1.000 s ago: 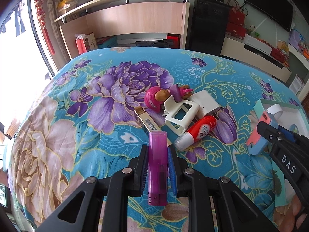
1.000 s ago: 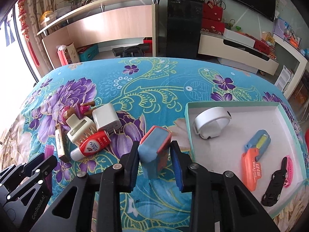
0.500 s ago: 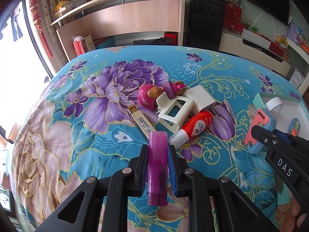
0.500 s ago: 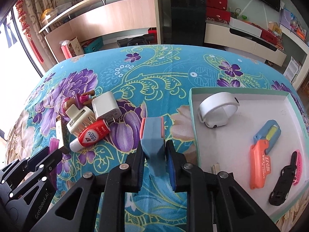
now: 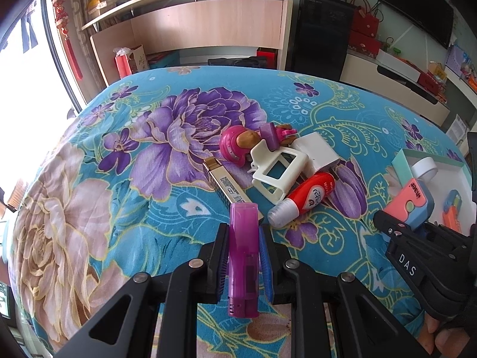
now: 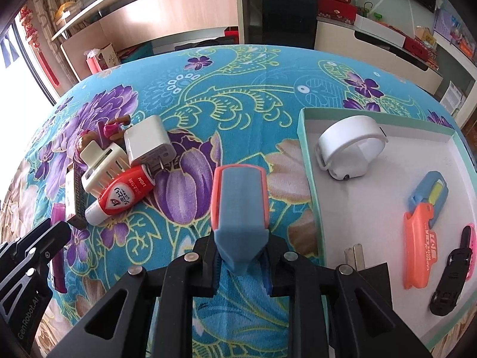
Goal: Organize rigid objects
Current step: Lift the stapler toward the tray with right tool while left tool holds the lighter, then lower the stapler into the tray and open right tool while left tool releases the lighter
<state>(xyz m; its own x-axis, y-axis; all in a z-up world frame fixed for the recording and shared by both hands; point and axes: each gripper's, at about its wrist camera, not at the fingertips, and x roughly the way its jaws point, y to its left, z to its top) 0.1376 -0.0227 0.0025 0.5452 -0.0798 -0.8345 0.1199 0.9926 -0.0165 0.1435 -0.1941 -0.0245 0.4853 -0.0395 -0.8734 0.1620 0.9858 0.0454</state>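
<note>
Between both sets of jaws: one item clamped in each, above the floral cloth.

Left gripper [image 5: 244, 253] is closed on a purple lighter [image 5: 243, 256], which stands upright between the pads, its top clear above the fingertips. Right gripper [image 6: 243, 256] is closed on a blue-and-coral holder [image 6: 240, 205], gripped at its lower tapered end, just left of the box [image 6: 310, 185] rim. On the cloth [image 5: 119, 208], a red bottle [image 6: 119, 198] reads "LION" with Japanese script. Orange cutter [image 6: 420, 247] inside the box carries lettering too small to read. Right gripper's body, seen from the left wrist view, is marked "DAS"; left gripper's body, seen from the right wrist view, "GenRobot.AI".
</note>
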